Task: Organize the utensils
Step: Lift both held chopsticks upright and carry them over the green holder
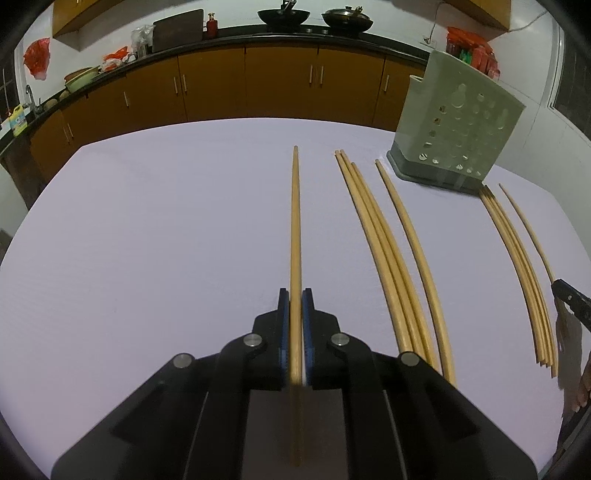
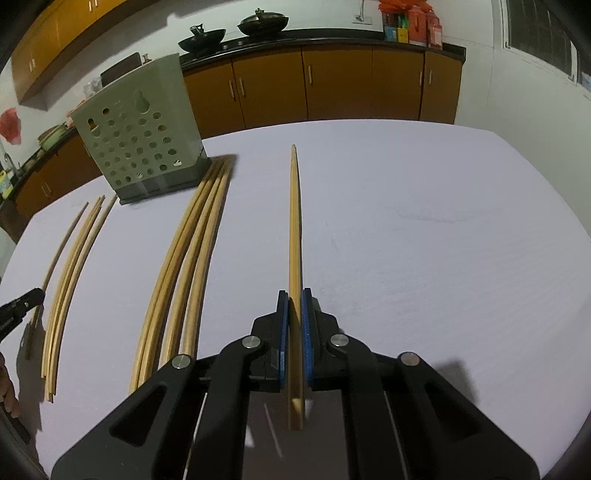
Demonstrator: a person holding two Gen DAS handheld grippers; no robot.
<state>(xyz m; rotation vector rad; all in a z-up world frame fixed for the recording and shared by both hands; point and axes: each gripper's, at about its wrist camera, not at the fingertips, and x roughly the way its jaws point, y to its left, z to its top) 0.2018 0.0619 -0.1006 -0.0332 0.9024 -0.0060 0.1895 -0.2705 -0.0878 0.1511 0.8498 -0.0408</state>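
Observation:
In the left wrist view my left gripper (image 1: 295,295) is shut on one wooden chopstick (image 1: 295,221) that points straight ahead over the white table (image 1: 147,240). My right gripper (image 2: 294,295) is likewise shut on a wooden chopstick (image 2: 294,221) in the right wrist view. More chopsticks lie in loose rows between the two grippers (image 1: 373,240) (image 1: 517,258) (image 2: 192,258) (image 2: 70,277). A grey-green perforated utensil holder (image 1: 458,118) (image 2: 140,136) stands upright at the far end of those rows. Each view catches the other gripper's black tip at its edge (image 1: 570,295) (image 2: 22,304).
Behind the table runs a counter with brown cabinets (image 1: 280,81), two black woks (image 1: 284,16) and red packets (image 2: 413,22). A person's fingers (image 2: 9,398) show at the left edge of the right wrist view.

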